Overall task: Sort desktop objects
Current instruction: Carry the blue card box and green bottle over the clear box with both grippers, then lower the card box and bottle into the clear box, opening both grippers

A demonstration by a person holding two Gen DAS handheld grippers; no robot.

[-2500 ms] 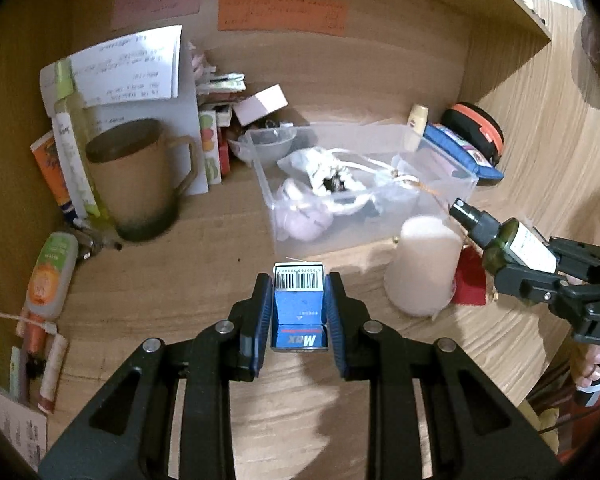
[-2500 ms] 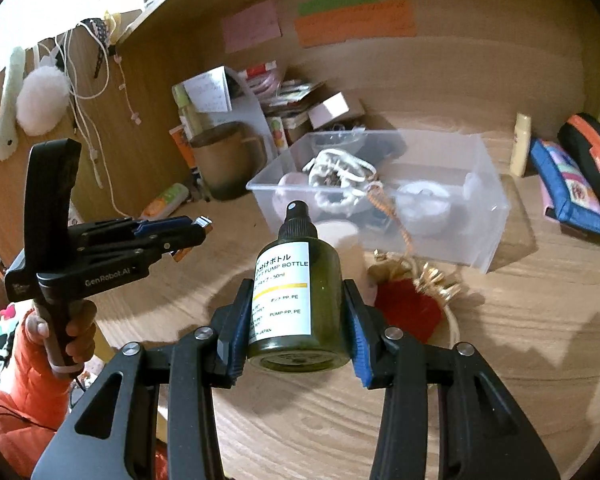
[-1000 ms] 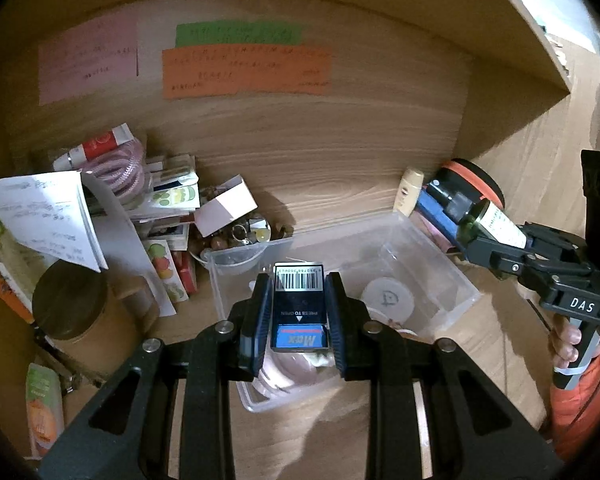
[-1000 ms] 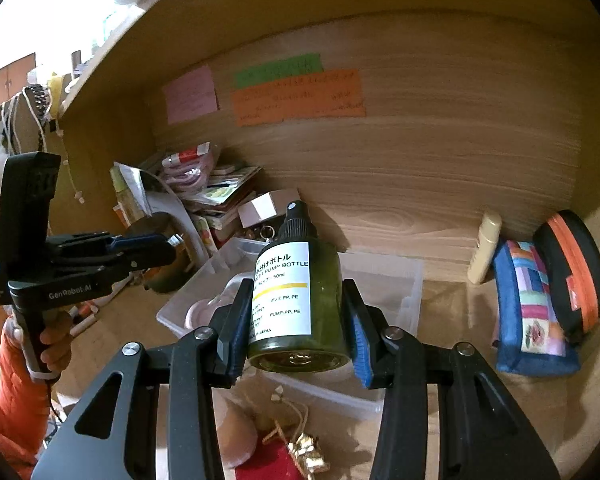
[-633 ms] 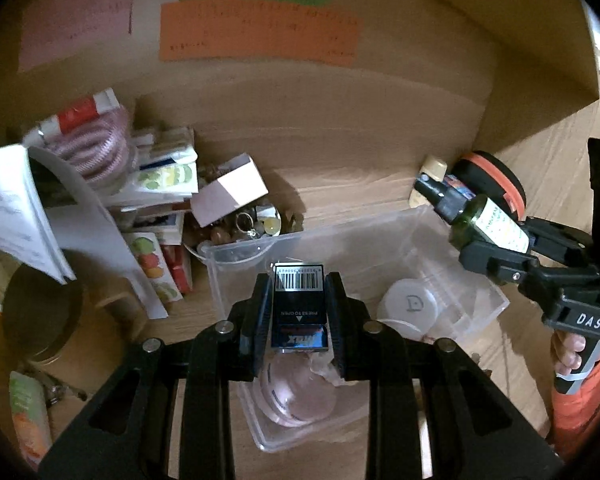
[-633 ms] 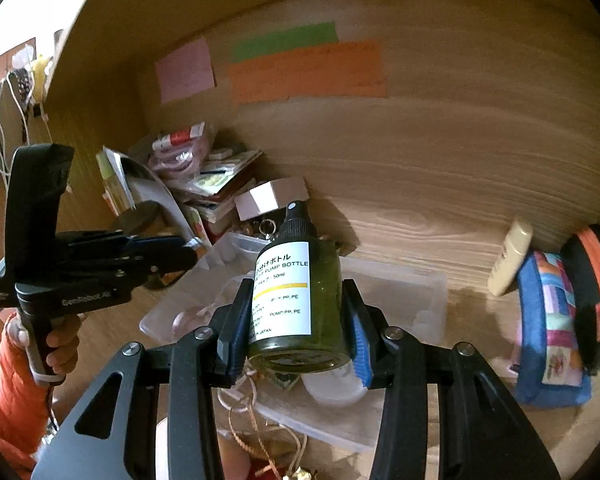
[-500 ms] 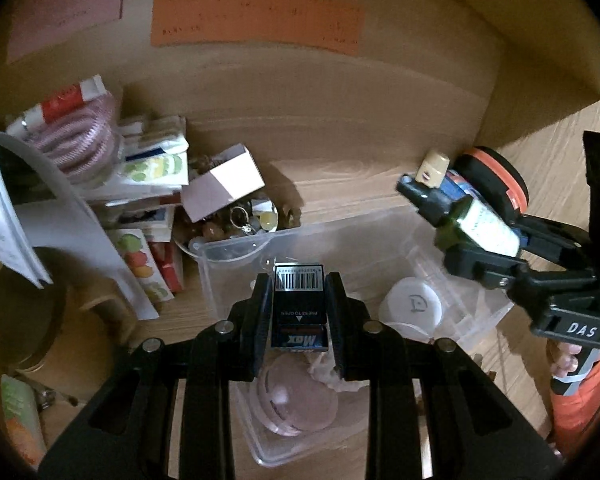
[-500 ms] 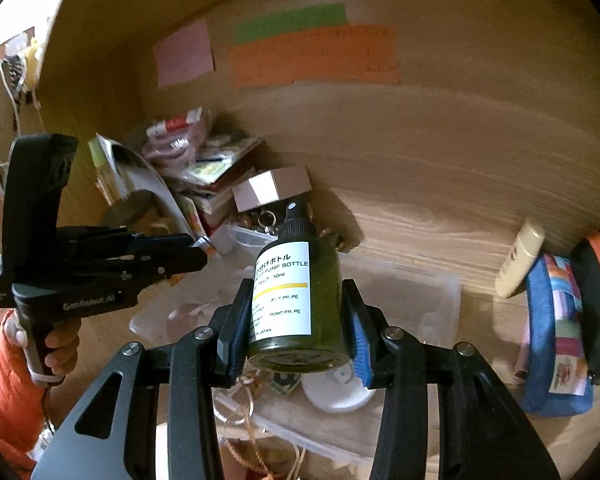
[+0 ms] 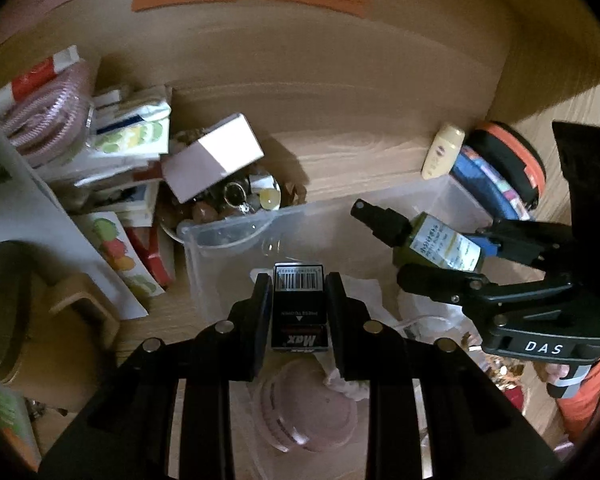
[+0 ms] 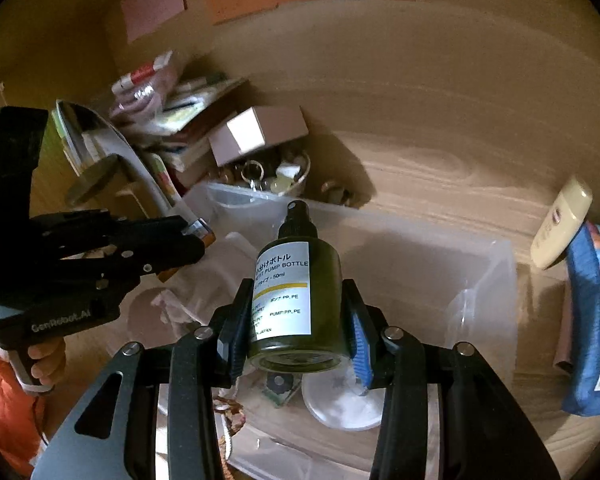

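Observation:
My left gripper (image 9: 299, 312) is shut on a small blue Max staple box (image 9: 299, 312) with a barcode, held above the clear plastic bin (image 9: 204, 264). My right gripper (image 10: 296, 316) is shut on a dark green pump bottle (image 10: 296, 300) with a white label, also over the bin (image 10: 496, 280). The bottle (image 9: 432, 240) and right gripper show at the right of the left wrist view. The left gripper (image 10: 196, 240) shows at the left of the right wrist view. The bin holds a pink round case (image 9: 304, 412), white cloth and a white round lid (image 10: 340, 404).
A cluttered pile of packets and a white box (image 9: 212, 156) sits left of the bin, with a small bowl of trinkets (image 9: 236, 200). A brown mug (image 9: 40, 320) stands at the left. A cream tube (image 10: 560, 220), blue pouch (image 10: 592, 320) and orange-black case (image 9: 508, 164) lie at the right.
Both grippers have moved forward and down over the bin, each still holding its object. The bottle now hangs lower, over the bin's right part.

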